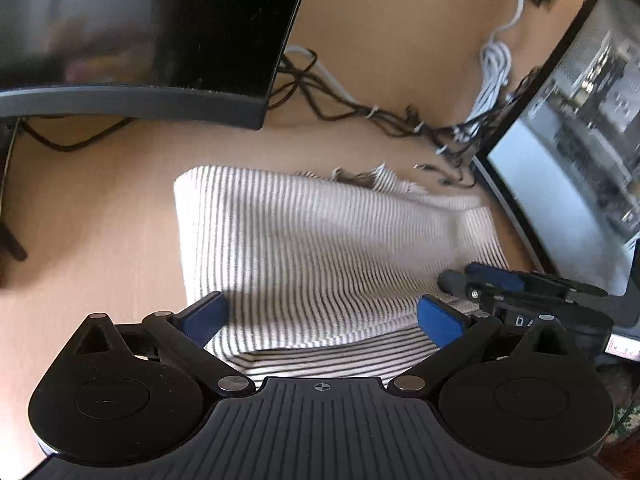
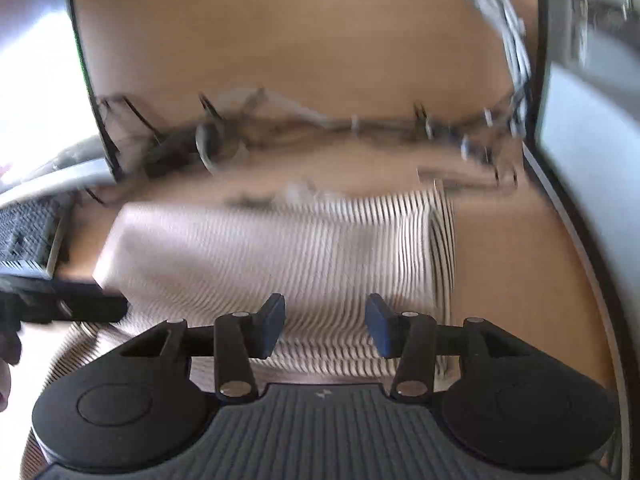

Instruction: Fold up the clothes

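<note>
A white garment with thin dark stripes (image 1: 320,248) lies folded on the wooden desk, its near edge doubled over. My left gripper (image 1: 322,318) is wide open just above its near edge, holding nothing. My right gripper (image 2: 325,326) is open over the same garment (image 2: 280,256), also empty. The right gripper shows in the left wrist view (image 1: 520,292) at the garment's right side. The left gripper shows in the right wrist view (image 2: 64,306) at the garment's left edge. The right wrist view is blurred by motion.
A dark monitor (image 1: 140,32) stands at the back left and a lit monitor (image 1: 580,140) at the right. Tangled black and white cables (image 1: 400,116) run along the desk behind the garment. A keyboard (image 2: 28,232) lies at the left.
</note>
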A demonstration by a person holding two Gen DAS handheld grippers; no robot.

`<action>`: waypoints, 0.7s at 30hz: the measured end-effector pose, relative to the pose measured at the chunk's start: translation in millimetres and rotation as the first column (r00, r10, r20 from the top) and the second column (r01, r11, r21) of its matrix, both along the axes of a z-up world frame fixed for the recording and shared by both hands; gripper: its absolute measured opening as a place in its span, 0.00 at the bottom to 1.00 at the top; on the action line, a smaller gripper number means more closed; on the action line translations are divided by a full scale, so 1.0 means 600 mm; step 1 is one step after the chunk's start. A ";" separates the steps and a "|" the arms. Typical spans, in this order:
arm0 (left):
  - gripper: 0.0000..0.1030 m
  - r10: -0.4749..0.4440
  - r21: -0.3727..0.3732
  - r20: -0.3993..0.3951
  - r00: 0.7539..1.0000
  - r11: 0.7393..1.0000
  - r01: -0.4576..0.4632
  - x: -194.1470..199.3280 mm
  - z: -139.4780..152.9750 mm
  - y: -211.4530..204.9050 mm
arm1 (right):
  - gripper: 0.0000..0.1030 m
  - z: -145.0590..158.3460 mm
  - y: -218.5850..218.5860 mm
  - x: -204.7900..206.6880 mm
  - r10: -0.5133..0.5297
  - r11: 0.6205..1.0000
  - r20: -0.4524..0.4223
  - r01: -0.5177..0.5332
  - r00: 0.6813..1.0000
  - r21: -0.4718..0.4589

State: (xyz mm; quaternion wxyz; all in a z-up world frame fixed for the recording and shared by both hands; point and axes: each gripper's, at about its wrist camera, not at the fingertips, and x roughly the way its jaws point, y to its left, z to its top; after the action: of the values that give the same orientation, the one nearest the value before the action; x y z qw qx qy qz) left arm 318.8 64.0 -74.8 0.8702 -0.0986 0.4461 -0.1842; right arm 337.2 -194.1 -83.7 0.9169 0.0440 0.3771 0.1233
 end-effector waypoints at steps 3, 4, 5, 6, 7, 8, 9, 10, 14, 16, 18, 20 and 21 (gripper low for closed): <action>1.00 0.011 -0.005 -0.018 1.000 1.000 -0.011 0.002 0.001 0.010 | 0.44 -0.012 -0.005 -0.001 -0.016 1.000 -0.014 0.016 1.000 0.016; 1.00 0.029 -0.005 -0.020 0.999 1.000 -0.029 0.002 0.005 0.012 | 0.44 -0.013 -0.008 0.002 -0.018 0.999 -0.020 0.019 1.000 0.027; 1.00 0.045 -0.008 -0.017 0.999 0.999 -0.046 0.002 0.009 0.015 | 0.44 -0.014 -0.010 0.005 -0.020 0.999 -0.024 0.020 1.000 0.036; 1.00 0.054 -0.024 0.005 0.999 0.998 -0.054 -0.002 0.018 0.019 | 0.44 -0.014 -0.014 0.008 -0.021 0.999 -0.029 0.022 0.999 0.047; 1.00 0.055 -0.043 0.042 0.998 0.998 -0.054 -0.007 0.031 0.022 | 0.44 -0.008 -0.016 0.009 -0.024 0.998 -0.031 0.025 0.999 0.057; 1.00 0.048 -0.059 0.075 0.996 0.997 -0.043 -0.010 0.043 0.024 | 0.44 0.003 -0.014 0.007 -0.026 0.998 -0.022 0.028 0.999 0.061; 1.00 0.033 -0.075 0.104 0.994 0.997 -0.026 -0.011 0.053 0.022 | 0.44 0.015 -0.012 0.005 -0.025 0.998 -0.001 0.025 1.000 0.051; 1.00 0.021 -0.088 0.127 0.992 0.996 -0.009 -0.010 0.062 0.020 | 0.44 0.028 -0.009 0.004 -0.014 1.000 0.042 0.013 0.999 0.014; 1.00 0.014 -0.111 0.062 0.998 0.994 -0.007 0.028 0.048 -0.002 | 0.51 0.047 0.005 0.043 -0.005 0.990 0.105 0.019 0.994 -0.137; 1.00 0.036 -0.100 -0.017 0.999 0.994 -0.038 0.050 0.017 -0.008 | 0.51 0.024 0.004 0.076 -0.012 0.987 0.039 0.018 0.999 -0.157; 1.00 0.049 -0.089 -0.057 0.997 0.995 -0.054 0.059 -0.007 -0.006 | 0.53 -0.005 0.005 0.092 -0.022 0.979 -0.026 0.016 0.999 -0.205; 1.00 0.036 -0.089 -0.044 0.998 0.995 -0.040 0.055 -0.001 -0.006 | 0.56 -0.006 0.003 0.086 -0.021 0.976 -0.018 0.016 1.000 -0.218; 1.00 0.039 -0.087 -0.041 0.998 0.995 -0.042 0.051 0.005 -0.005 | 0.56 -0.003 0.001 0.081 -0.021 0.976 -0.014 0.017 1.000 -0.216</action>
State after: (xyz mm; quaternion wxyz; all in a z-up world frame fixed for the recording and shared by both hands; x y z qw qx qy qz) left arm 349.6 61.3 -72.1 0.8596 -0.1496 0.4525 -0.1842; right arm 385.5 -193.7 -85.2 0.9143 -0.0513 0.3952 0.0726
